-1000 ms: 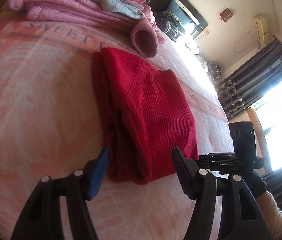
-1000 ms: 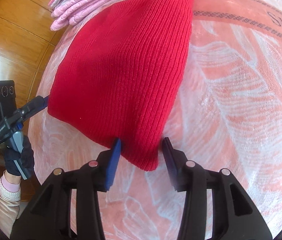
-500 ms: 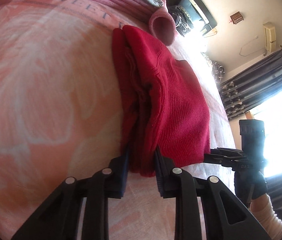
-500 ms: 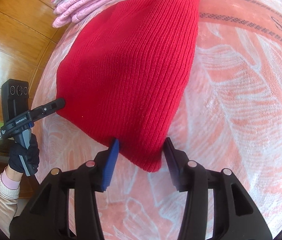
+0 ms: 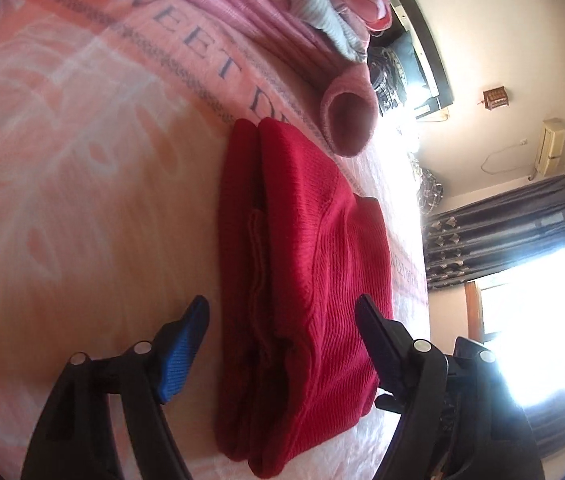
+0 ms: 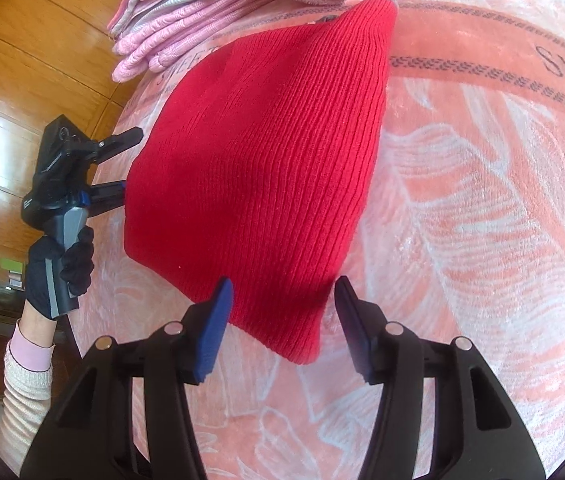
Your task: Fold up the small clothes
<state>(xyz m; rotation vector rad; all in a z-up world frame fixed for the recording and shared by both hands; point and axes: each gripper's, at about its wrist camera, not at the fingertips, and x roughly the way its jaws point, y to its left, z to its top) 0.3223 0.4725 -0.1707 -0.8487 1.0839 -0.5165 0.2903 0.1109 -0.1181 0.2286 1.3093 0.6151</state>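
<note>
A red knit garment (image 5: 306, 272) lies folded in layers on the pink blanket (image 5: 62, 168). My left gripper (image 5: 280, 312) is open, one finger on each side of the garment's near end, not pinching it. Seen from the right wrist, the red garment (image 6: 262, 168) is a smooth ribbed slab. Its near corner sits between the open fingers of my right gripper (image 6: 282, 292). The left gripper (image 6: 130, 160) shows at the garment's left edge, jaws apart, held by a black-gloved hand (image 6: 62, 264).
A stack of folded pink and grey clothes (image 5: 242, 12) lies at the far end of the blanket, with a pink cuff (image 5: 348, 120) touching the red garment's far end. The blanket (image 6: 482, 220) stretches on to the right. Wooden floor (image 6: 22, 60) lies beyond the bed's left edge.
Half a second ago my left gripper was shut on the garment's near edge; now it is open around it. My right gripper has stayed open and spread slightly wider.
</note>
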